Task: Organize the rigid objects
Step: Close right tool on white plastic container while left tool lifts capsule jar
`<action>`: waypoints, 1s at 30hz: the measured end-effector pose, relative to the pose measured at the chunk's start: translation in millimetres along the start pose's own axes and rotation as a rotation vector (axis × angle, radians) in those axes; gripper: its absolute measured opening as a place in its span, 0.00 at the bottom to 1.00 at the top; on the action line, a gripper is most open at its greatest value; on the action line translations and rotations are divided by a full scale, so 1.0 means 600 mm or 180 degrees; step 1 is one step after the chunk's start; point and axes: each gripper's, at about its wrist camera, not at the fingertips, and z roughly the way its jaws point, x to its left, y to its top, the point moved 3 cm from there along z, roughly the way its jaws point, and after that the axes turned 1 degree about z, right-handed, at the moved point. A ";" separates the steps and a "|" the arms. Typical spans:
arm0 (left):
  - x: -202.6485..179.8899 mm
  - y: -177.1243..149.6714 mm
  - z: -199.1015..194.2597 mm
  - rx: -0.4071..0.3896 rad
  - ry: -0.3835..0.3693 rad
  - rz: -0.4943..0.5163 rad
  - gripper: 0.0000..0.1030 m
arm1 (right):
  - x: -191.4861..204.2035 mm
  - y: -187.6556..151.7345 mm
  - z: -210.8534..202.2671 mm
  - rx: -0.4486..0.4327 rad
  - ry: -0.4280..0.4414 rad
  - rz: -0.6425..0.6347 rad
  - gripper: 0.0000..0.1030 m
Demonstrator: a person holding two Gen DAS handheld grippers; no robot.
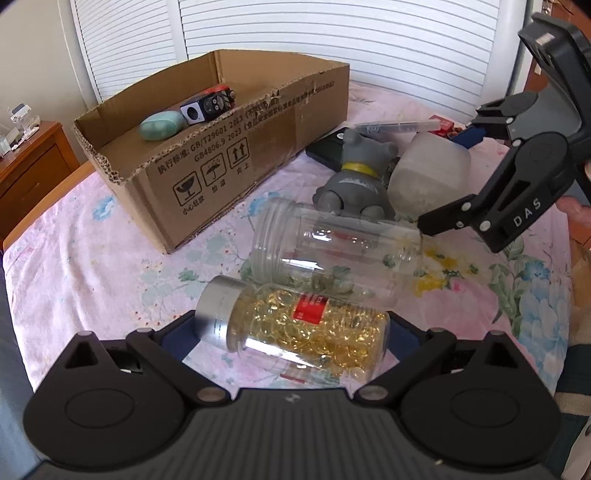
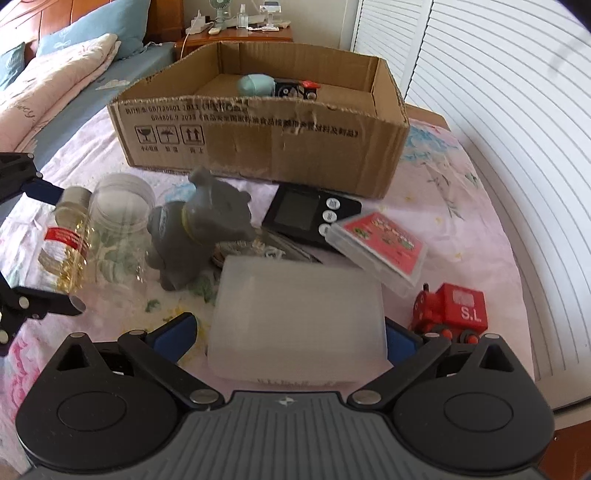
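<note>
My left tool (image 1: 291, 334) grips the capsule bottle (image 1: 295, 328) above the bed (image 1: 92, 258); my right tool (image 2: 290, 332) clamps a frosted box (image 2: 299, 325) — cardboard box (image 2: 258, 155) far behind.

Under everything you have a pink floral bedsheet (image 1: 92, 258) covering the lower half of the frame. At the top, white louvered doors (image 1: 332, 40) fill the background. At the left edge you can see a wooden nightstand (image 1: 29, 162). In your right wrist view, folded bedding (image 2: 48, 85) and a blue pillow (image 2: 92, 26) sit upper left, with a small fan (image 2: 220, 9) on the nightstand at top centre.
</note>
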 end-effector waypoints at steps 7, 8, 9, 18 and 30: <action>0.001 0.001 -0.001 0.0030 0.0003 -0.0012 0.97 | -0.002 0.008 0.000 0.0065 -0.0130 -0.0024 0.87; 0.001 0.001 -0.001 0.0040 0.0003 -0.0020 0.97 | -0.003 0.008 -0.002 0.0068 -0.0149 -0.0018 0.85; 0.001 0.000 -0.002 0.0052 0.0001 -0.0027 0.97 | -0.005 0.008 -0.004 0.0077 -0.0126 0.0001 0.84; 0.001 -0.004 -0.031 0.0111 0.0067 -0.0109 0.97 | 0.000 0.003 -0.024 0.0113 -0.0052 -0.0143 0.84; 0.005 0.027 -0.085 0.0101 0.0286 -0.0318 0.97 | 0.012 0.014 -0.091 -0.0066 0.0156 -0.0447 0.84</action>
